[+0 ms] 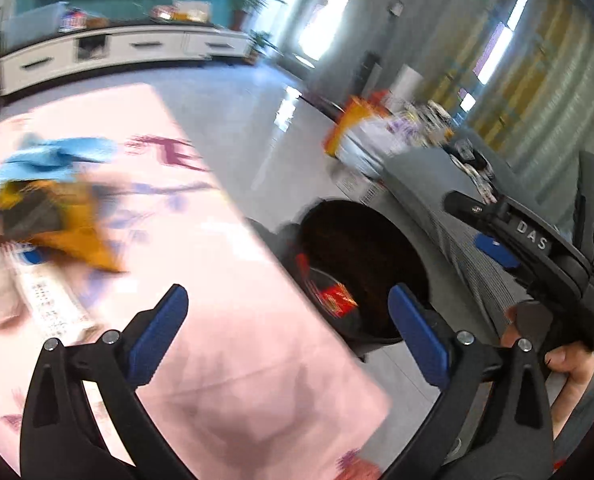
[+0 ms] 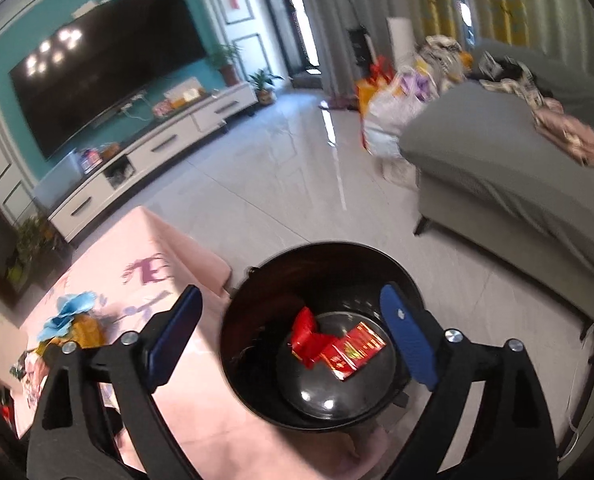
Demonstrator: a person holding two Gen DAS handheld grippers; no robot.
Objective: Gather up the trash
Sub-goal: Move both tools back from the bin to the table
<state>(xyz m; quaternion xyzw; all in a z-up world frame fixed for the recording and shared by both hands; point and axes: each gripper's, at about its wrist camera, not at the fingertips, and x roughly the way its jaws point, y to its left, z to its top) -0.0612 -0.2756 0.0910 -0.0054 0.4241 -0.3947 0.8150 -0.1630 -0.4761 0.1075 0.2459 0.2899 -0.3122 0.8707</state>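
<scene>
Right gripper (image 2: 293, 336) spread wide and empty, black bin (image 2: 257, 280) directly beneath holding red wrappers (image 2: 337, 348), left gripper (image 1: 287, 336) likewise released over pink tablecloth (image 1: 217, 360), bin at its right.

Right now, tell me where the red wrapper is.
In the right wrist view, the red wrapper lies at the bottom of the black bin, on the floor beside the pink-covered table.
</scene>
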